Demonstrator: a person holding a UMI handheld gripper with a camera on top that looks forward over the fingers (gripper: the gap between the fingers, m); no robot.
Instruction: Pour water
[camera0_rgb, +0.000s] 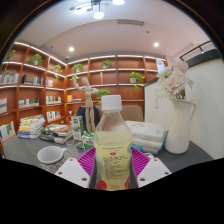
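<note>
Gripper clamps my bottle upright between both pads; small bowl ahead-left on bench, white vase ahead-right.

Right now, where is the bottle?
In the gripper view, the bottle stands upright between the gripper fingers, with a white vase beyond it on the right.

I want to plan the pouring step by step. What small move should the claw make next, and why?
Probably carry the bottle toward the white bowl on the table before tilting. The claw seems shut on the bottle, which is upright, capped and holds yellowish liquid. I cannot tell whether the cap is loose.
</note>
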